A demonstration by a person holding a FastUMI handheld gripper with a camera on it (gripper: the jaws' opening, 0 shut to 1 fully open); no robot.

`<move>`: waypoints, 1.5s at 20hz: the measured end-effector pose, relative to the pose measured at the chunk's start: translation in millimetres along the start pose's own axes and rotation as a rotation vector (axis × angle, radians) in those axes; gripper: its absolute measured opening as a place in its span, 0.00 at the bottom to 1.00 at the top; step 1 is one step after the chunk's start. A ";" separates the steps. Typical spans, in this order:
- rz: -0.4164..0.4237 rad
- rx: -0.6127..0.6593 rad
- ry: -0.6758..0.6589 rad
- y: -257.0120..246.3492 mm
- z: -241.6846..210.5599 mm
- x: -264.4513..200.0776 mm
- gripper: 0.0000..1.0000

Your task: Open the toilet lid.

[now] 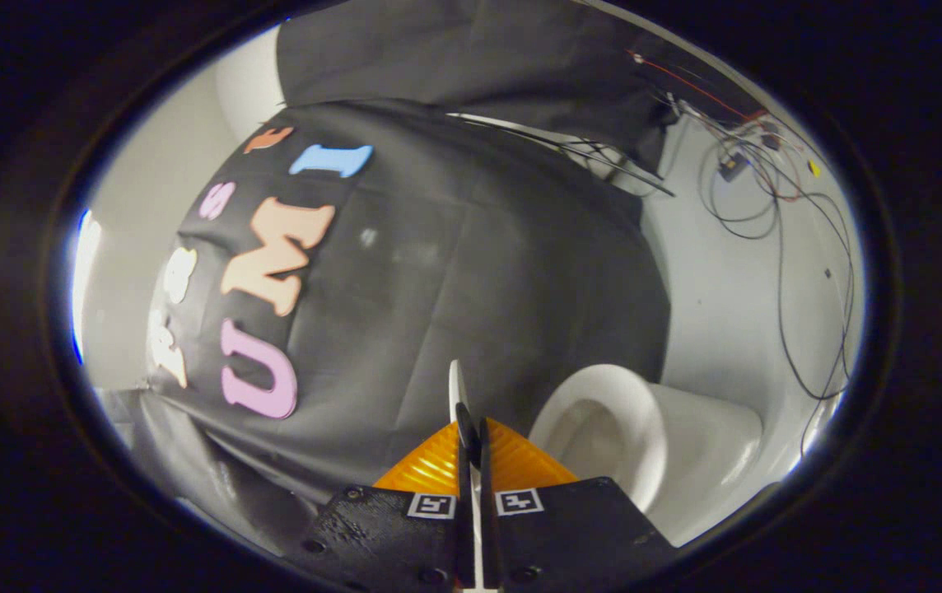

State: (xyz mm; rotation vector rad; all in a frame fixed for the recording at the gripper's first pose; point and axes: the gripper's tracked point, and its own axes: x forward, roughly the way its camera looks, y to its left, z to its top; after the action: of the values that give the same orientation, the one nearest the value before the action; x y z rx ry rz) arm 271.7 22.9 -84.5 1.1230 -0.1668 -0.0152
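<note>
Toilet lid (456,387), seen edge-on as a thin strip, is pinched by the gripper (471,436).

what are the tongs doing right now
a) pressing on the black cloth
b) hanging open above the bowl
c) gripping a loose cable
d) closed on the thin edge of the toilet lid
d: the tongs are pinched together on the thin white toilet lid, seen edge-on between them, with the open toilet bowl off to one side.
</note>
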 end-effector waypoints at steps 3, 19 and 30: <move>0.039 -0.106 0.017 51.6 -17.2 -0.4 0.03; 0.171 -0.713 0.208 215.8 -168.0 -24.4 0.03; 0.267 -0.967 0.321 252.4 -262.1 -35.4 0.04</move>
State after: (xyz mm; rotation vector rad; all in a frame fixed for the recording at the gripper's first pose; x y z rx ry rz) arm 255.6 370.6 27.1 0.1244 -0.0074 0.2940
